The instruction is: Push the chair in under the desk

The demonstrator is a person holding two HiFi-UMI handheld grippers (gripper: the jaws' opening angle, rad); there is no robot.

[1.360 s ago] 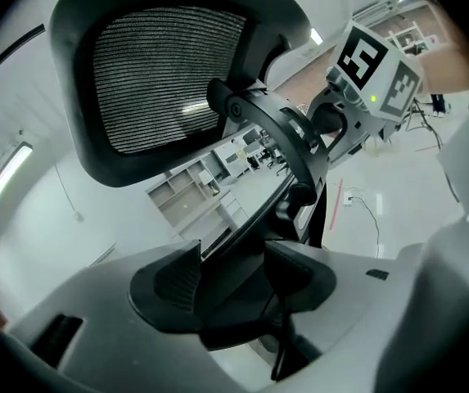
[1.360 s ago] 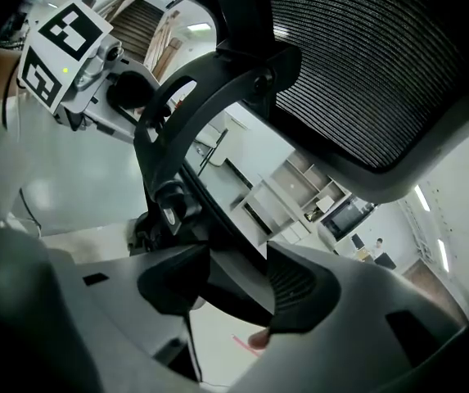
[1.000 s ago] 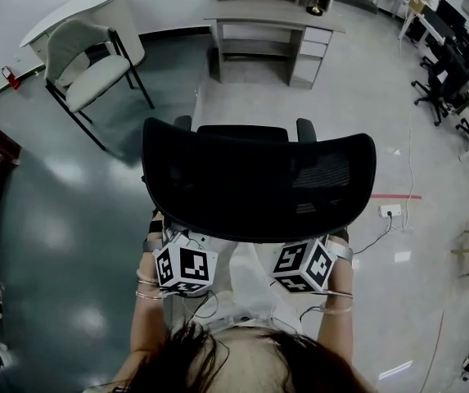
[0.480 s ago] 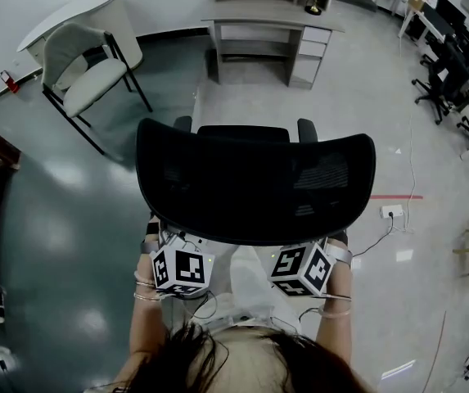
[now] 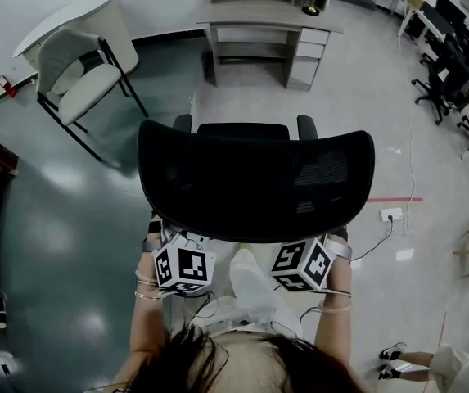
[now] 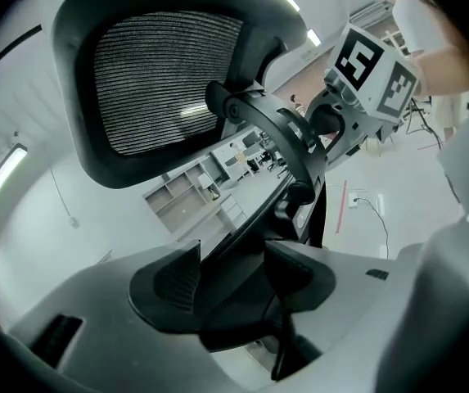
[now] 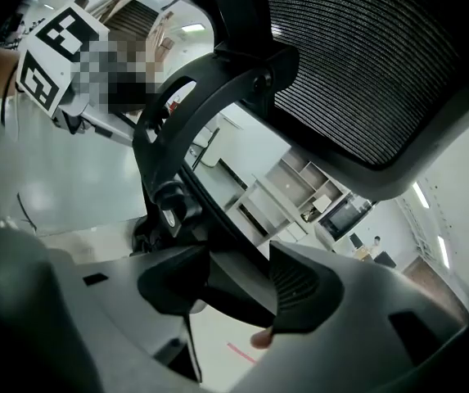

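Observation:
A black mesh-backed office chair [image 5: 254, 178] fills the middle of the head view, its back toward me. The grey desk [image 5: 267, 13] with drawers stands further off at the top, apart from the chair. My left gripper [image 6: 236, 275] is shut on the lower frame edge of the chair back, and a dark bar runs between its pads. My right gripper [image 7: 241, 283] is shut on the same frame on the other side. In the head view only the marker cubes [image 5: 183, 267] [image 5: 304, 264] show below the chair back; the jaws are hidden under it.
A white chair with a black frame [image 5: 83, 76] and a white round table [image 5: 62, 15] stand at the left. A floor socket [image 5: 390, 214] with a cable and a red tape line [image 5: 394, 198] lie right of the chair. A person's legs [image 5: 414, 365] are at lower right.
The chair and both grippers keep almost the same place in view while the desk and white chair shift slightly. A person's legs have entered at lower right.

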